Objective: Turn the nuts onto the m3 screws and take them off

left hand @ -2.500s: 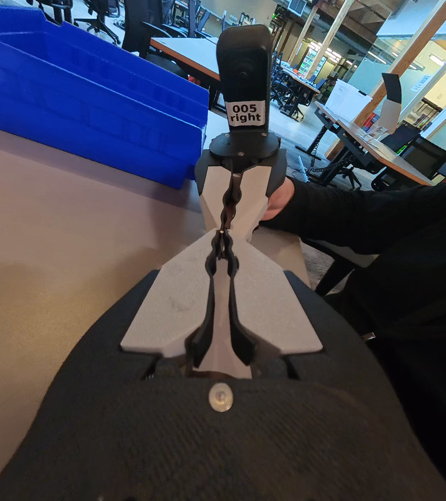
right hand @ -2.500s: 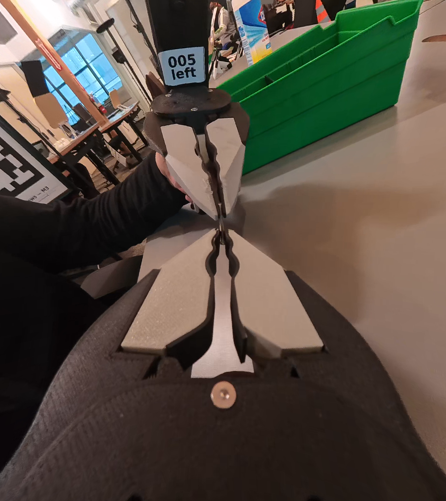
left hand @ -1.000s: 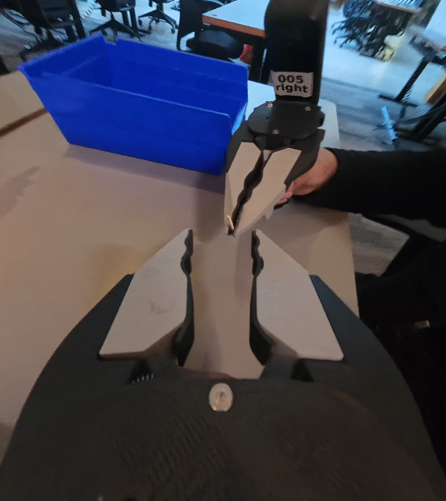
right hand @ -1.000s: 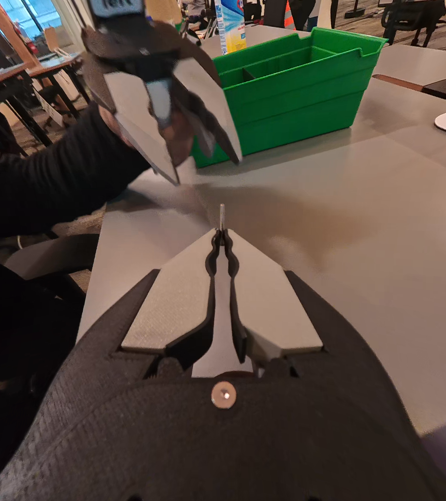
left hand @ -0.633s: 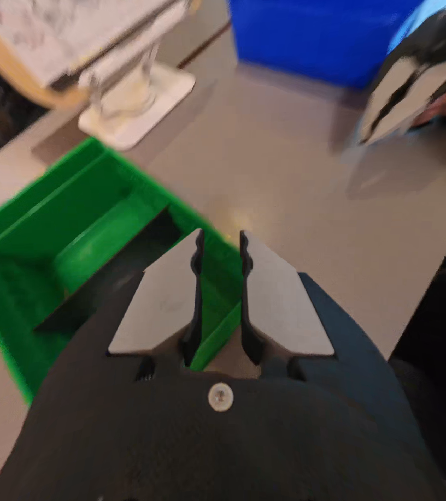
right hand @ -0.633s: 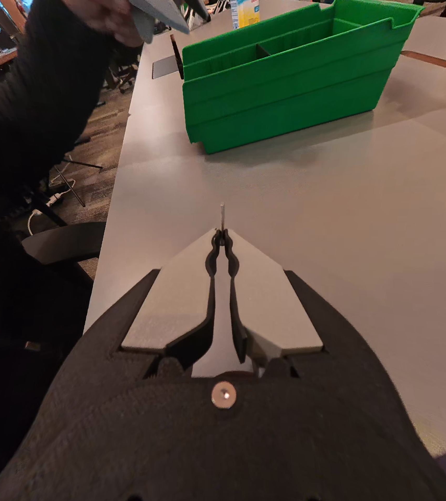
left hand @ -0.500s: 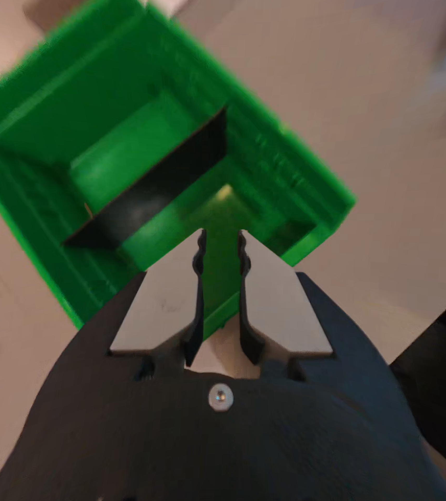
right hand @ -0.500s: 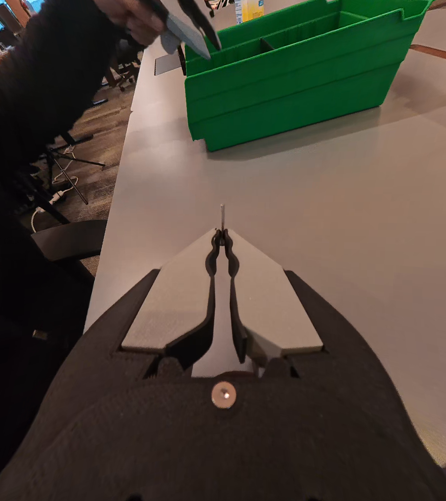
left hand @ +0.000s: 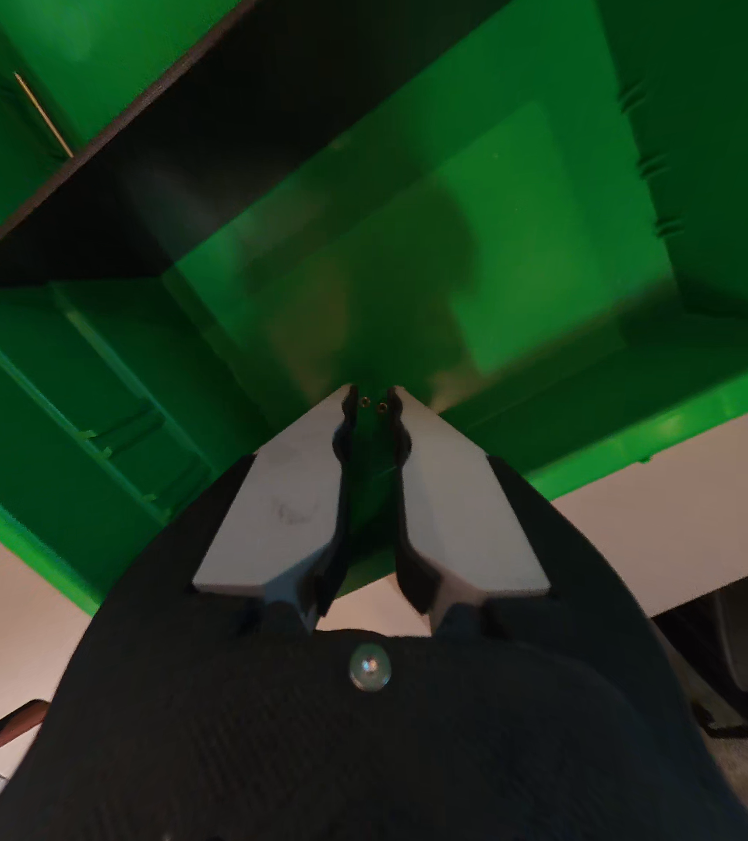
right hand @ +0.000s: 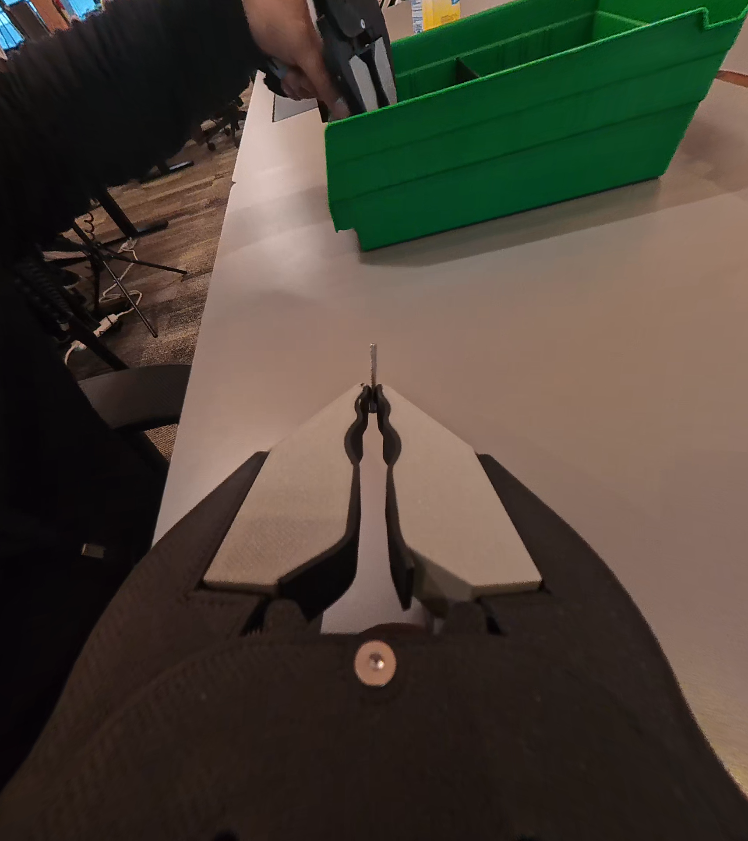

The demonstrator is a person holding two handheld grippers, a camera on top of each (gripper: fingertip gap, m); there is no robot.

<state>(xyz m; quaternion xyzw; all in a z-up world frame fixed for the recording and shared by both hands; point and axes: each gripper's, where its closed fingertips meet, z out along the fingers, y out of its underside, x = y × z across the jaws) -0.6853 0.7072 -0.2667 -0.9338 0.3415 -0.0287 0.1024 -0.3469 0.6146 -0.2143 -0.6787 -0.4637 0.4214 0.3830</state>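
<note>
Reaching down into a green bin (left hand: 545, 227), the left gripper (left hand: 372, 400) hangs with its fingers parted by a narrow gap and nothing between them; two small brass-coloured nuts (left hand: 372, 404) lie on the bin floor just beyond the tips. A black divider (left hand: 144, 150) splits the bin into compartments, and a thin brass-coloured rod (left hand: 42, 111) leans in the far one.

Well apart from the bin, the right gripper (right hand: 372, 396) hovers over the grey table (right hand: 590, 364), its fingertips pressed together on the head end of an M3 screw (right hand: 372, 364), whose threaded shank points straight forward.

In the right wrist view the bin (right hand: 522, 150) stands on the far part of the table, with the left gripper (right hand: 361, 59), held by a black-sleeved arm (right hand: 113, 104), dipping into its near end. Carpeted floor and desk legs show beyond the table edge.
</note>
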